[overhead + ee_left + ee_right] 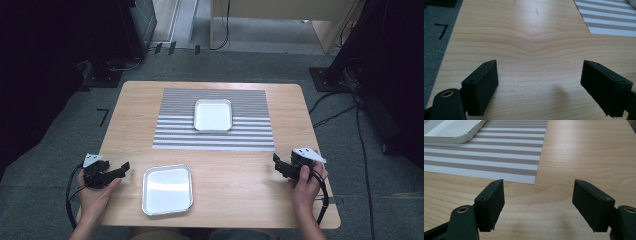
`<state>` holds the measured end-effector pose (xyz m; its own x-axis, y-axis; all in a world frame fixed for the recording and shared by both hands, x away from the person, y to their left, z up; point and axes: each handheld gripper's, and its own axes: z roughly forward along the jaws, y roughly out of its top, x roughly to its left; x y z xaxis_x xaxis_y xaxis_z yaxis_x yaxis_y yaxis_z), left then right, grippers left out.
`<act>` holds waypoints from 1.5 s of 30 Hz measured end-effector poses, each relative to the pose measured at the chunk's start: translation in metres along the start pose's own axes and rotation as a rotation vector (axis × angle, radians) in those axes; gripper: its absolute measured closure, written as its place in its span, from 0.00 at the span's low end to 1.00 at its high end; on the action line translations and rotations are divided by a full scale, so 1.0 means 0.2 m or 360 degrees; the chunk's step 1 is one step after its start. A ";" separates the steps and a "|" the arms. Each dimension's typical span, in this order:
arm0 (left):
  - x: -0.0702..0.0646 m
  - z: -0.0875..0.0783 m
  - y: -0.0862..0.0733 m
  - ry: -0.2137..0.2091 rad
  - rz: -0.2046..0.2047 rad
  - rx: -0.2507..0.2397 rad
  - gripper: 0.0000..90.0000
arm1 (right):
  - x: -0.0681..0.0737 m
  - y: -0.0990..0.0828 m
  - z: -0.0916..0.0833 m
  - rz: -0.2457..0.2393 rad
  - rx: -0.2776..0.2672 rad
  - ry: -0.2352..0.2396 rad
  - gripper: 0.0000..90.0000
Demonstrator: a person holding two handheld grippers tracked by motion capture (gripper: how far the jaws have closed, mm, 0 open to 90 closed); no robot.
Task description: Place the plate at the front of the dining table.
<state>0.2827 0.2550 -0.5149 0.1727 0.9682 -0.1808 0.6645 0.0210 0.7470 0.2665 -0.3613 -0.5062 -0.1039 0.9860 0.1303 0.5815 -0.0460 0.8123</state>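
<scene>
Near tray, a shiny square metal one, flat on the bare wood of the table close to the front edge, left of centre. Just right of the left gripper, apart from it, with a strip of wood between the jaw tips and the tray's left rim. Well apart from the right gripper, off to that gripper's left across a wide stretch of bare wood.

Far tray, same kind, resting on the striped placemat at the middle of the table, beyond both grippers and touched by neither. Seen again as a bright rim at the upper left of the right gripper view, with the placemat under it and its corner just ahead of the jaws.

Left gripper: jaws spread wide, nothing between them but wood grain; a corner of the placemat ahead to the right. Right gripper: jaws likewise wide apart and empty.

Left hand low over the table's left front corner, forearm in from the bottom edge, gripper roughly level and pointing right toward the near tray. Right hand near the right edge, forearm rising from below, gripper pointing left and slightly away. Cables looping down from both wrists.
</scene>
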 end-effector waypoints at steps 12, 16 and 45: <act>0.03 -0.05 -0.04 0.0052 0.0039 -0.0002 0.16 | -0.15 -0.10 -0.13 0.0025 0.0018 -0.0078 0.29; 0.03 -0.06 -0.05 0.0055 0.0046 -0.0001 0.16 | -0.17 -0.11 -0.16 0.0041 0.0026 -0.0091 0.29; 0.05 -0.14 -0.12 0.0210 0.0205 0.0055 0.16 | -0.23 -0.27 -0.28 -0.0011 0.0181 -0.0237 0.23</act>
<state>0.2477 0.2711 -0.5177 0.1627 0.9867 0.0019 0.6682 -0.1117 0.7355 0.1944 -0.4135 -0.5246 0.0074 0.9994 0.0326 0.6696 -0.0292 0.7421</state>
